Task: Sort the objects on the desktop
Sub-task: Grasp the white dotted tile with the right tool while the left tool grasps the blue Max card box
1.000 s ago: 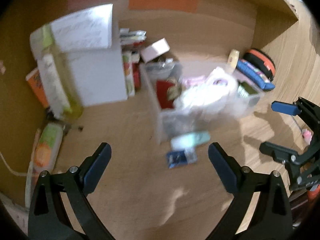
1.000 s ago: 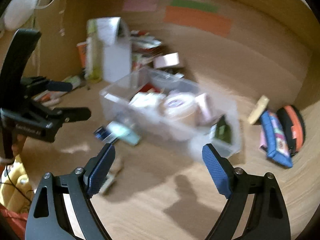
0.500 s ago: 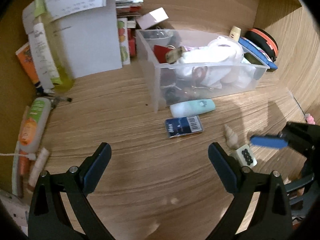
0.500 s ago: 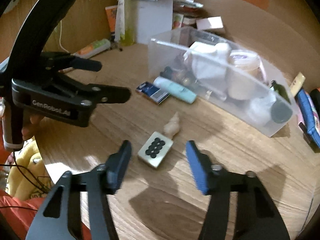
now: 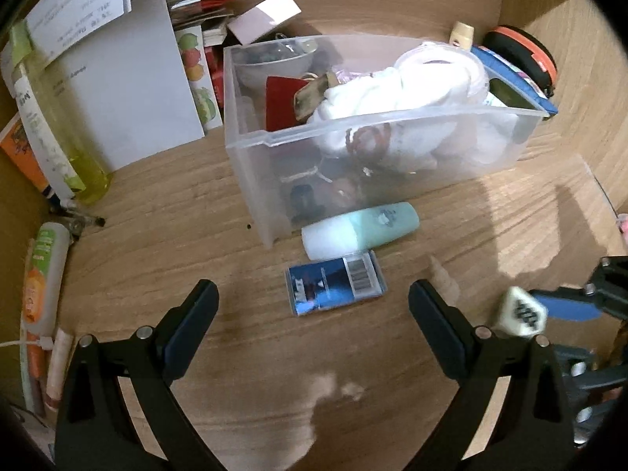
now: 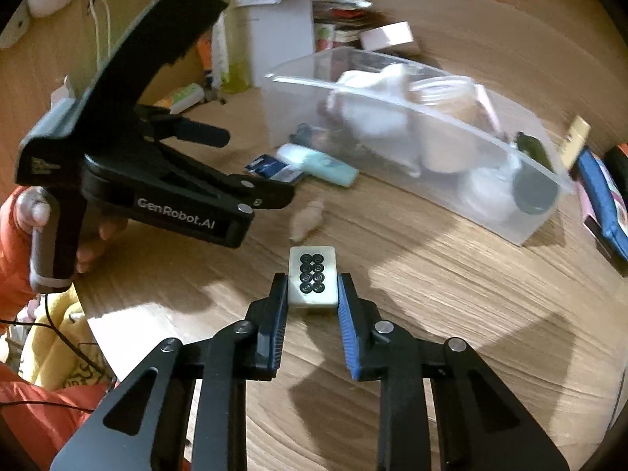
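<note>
The right gripper point(image 6: 312, 302) was closing its black and blue jaws on a cream rectangular mahjong tile with eight black circles point(image 6: 313, 276), the pads pressing its two long sides while the tile's far end stuck out past the fingertips over the round wooden tabletop point(image 6: 451, 294). In the left wrist view the same tile point(image 5: 520, 312) appeared at the right edge, tilted, against the blue pad. The left gripper point(image 5: 312, 306) hung with its jaws wide apart and nothing between them, above a flat blue card pack with a barcode point(image 5: 335, 284). Just beyond that pack lay a mint-green tube with a white cap point(image 5: 359, 229), on its side and touching the front wall of a clear plastic storage bin point(image 5: 353, 165). The bin held white cloth-like items, a red piece and other small things too jumbled to tell apart. A small pale seashell point(image 6: 308, 219) lay on the wood just beyond the tile. A person's hand point(image 6: 27, 212) in an orange sleeve held the left gripper's handle. A white box point(image 5: 129, 90) stood left of the bin.
</note>
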Demonstrator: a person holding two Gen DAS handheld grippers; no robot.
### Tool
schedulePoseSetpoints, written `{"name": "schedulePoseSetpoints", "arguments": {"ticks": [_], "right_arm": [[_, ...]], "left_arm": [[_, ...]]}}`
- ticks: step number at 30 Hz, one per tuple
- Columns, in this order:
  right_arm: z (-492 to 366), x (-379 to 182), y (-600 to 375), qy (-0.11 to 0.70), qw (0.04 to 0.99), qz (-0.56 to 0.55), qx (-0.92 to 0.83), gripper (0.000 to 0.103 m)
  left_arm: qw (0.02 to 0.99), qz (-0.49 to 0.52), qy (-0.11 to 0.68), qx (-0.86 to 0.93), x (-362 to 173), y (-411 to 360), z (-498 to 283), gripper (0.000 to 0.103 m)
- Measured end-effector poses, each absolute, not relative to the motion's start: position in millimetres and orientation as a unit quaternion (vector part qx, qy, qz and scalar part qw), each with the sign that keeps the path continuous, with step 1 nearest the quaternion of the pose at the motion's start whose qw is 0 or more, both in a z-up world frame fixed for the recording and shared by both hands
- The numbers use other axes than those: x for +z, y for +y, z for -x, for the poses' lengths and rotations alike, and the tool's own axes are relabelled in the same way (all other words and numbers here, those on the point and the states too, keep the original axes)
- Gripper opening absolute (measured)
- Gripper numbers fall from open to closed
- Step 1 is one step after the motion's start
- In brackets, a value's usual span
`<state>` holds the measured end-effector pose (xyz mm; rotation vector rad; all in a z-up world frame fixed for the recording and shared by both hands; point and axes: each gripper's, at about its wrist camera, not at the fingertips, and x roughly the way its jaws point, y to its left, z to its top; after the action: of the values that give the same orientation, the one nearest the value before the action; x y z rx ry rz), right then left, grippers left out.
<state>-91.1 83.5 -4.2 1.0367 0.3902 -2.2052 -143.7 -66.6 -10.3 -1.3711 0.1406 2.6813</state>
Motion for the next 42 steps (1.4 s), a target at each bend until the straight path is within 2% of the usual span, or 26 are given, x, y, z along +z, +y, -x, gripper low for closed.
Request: {"name": "schedulePoseSetpoints", "arguments": {"ticks": [6,7,9,12,14,16,27,42], "right_arm": [[91,8,111,0.126,0.316,-0.386,-0.857,0.022],[92,10,114,0.122,0.313,-0.384,-0.860,0.022],[95,12,120,0.112,0.306,-0.381,-0.865,0.022],[100,15,126,0.096,0.304,-0.382,-0.868,0.022],[100,16,128,0.090,0.304,-0.380,-0.869,0.022],[104,16,124,0.089,0.303,-0.379,-0.870,0.022],[105,19,123,0.078,0.309,-0.376,-0.870,0.022],[117,50,135,0.059,0.301,-0.343,-0.888,0.022]], "left_arm": [[0.049,0.456,0.030,0.888,-14,-69,152,0.098],[0.050,0.456,0.028,0.888,-14,-69,152,0.095],[0.055,0.460,0.028,0.886,-16,-67,153,0.083],[0.064,0.455,0.037,0.888,-15,-60,152,0.076],[0.074,0.452,0.038,0.888,-14,-58,150,0.059],[0.083,0.448,0.042,0.889,-12,-56,146,0.049],[0.106,0.436,0.035,0.893,-6,-46,127,0.049],[0.129,0.348,0.013,0.928,51,-45,94,0.049]]}}
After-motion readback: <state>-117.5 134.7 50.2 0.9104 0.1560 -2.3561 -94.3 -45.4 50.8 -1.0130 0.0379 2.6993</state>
